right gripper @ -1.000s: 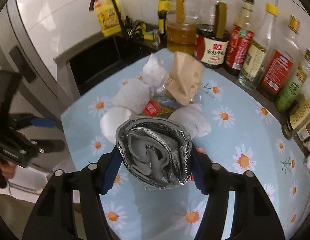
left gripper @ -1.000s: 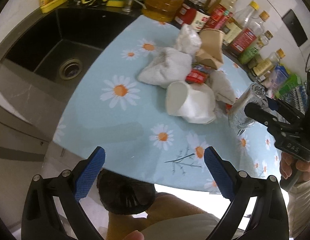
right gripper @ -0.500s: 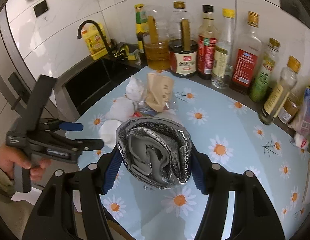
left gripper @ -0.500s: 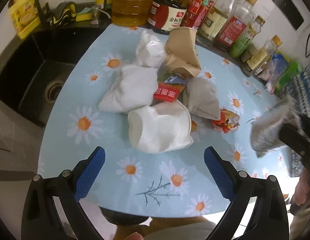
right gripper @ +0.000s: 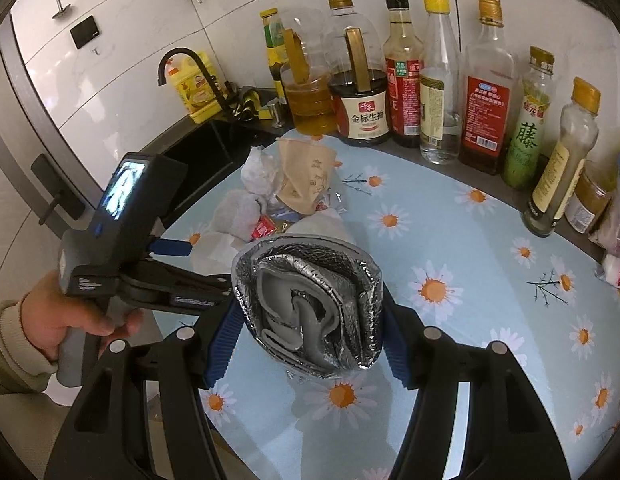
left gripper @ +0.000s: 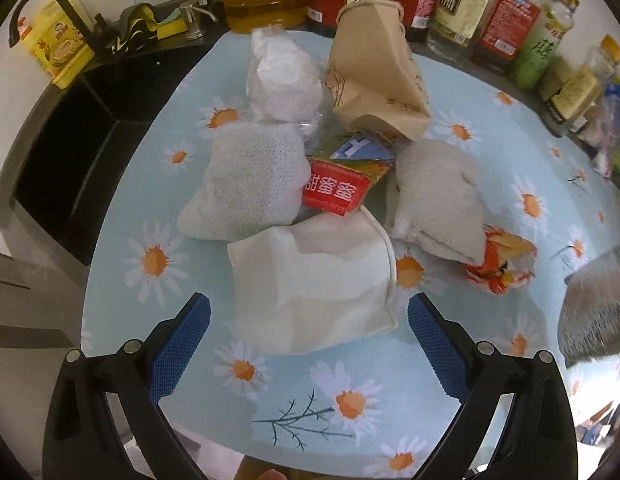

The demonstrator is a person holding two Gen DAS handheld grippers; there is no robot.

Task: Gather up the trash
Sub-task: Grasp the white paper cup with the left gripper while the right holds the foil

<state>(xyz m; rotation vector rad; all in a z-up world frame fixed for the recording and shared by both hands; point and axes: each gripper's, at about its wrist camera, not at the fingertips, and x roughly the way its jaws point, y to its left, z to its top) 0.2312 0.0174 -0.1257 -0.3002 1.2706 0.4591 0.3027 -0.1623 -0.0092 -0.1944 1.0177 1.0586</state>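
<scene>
A pile of trash lies on the daisy-print tablecloth (left gripper: 270,392): a flattened white paper cup (left gripper: 313,276), two grey-white cloth wads (left gripper: 250,184), a crumpled white bag (left gripper: 284,80), a brown paper bag (left gripper: 373,72), a red wrapper (left gripper: 333,192) and an orange wrapper (left gripper: 497,260). My left gripper (left gripper: 308,344) is open, just short of the white cup. My right gripper (right gripper: 310,332) is shut on a folded silver foil bag (right gripper: 310,308), held above the table; the bag also shows at the right edge of the left wrist view (left gripper: 593,304).
A row of sauce and oil bottles (right gripper: 441,92) lines the back of the counter. A black sink (left gripper: 70,148) with a black tap (right gripper: 182,64) lies left of the table. The left gripper's handle and hand (right gripper: 90,280) show in the right wrist view.
My left gripper has moved forward over the table toward the trash pile. My right gripper has lifted and pulled back with the foil bag held in it.
</scene>
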